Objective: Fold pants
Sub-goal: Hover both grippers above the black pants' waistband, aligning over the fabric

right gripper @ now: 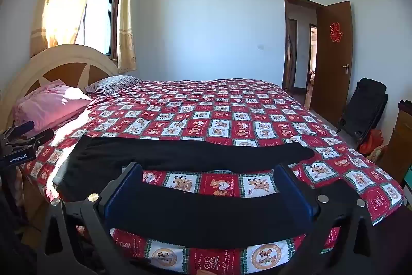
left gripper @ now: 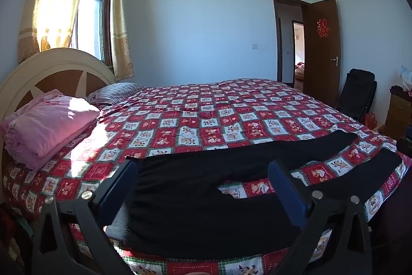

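Black pants (left gripper: pixel 195 197) lie spread flat along the near edge of the bed, waist to the left, the two legs apart and running right. My left gripper (left gripper: pixel 203 172) is open, above the waist and hip part. My right gripper (right gripper: pixel 208 174) is open, above the near leg (right gripper: pixel 200 213); the far leg (right gripper: pixel 195 153) lies beyond it. The left gripper's body (right gripper: pixel 20 146) shows at the left edge of the right wrist view. Neither gripper holds cloth.
The bed has a red patchwork quilt (left gripper: pixel 206 115). Folded pink bedding (left gripper: pixel 49 125) and a striped pillow (left gripper: pixel 116 92) lie by the headboard (left gripper: pixel 51 63). A black chair (right gripper: pixel 363 107), an open brown door (right gripper: pixel 332 56) and a wooden cabinet (left gripper: pixel 399 112) stand at the right.
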`<state>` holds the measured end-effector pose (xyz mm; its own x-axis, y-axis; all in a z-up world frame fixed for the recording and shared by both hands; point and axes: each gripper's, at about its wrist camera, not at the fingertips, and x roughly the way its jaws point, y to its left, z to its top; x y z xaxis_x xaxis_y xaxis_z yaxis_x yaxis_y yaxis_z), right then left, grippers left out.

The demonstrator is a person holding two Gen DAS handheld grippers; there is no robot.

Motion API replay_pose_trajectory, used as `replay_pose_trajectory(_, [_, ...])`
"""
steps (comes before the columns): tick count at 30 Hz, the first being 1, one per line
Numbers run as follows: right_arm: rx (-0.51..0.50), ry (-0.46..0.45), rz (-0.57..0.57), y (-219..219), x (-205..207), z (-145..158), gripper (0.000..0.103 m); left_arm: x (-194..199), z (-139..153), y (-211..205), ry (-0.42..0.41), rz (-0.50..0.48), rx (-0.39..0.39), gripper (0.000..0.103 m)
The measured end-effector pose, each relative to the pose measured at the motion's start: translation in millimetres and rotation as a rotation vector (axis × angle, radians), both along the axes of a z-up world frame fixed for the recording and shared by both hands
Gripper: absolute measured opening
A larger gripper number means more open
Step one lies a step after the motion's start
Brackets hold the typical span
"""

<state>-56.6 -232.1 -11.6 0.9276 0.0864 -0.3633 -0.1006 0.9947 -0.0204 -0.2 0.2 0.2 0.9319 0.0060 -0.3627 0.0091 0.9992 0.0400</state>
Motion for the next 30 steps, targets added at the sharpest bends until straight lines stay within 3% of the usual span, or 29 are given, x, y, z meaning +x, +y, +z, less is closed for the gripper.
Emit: replay_pose_trajectory(30, [-0.008, 0.033, -0.025, -1.2, 9.8, -11.1, 0.102, 4.5, -5.9, 2.2, 0.026, -0.002, -0.012, 0.103])
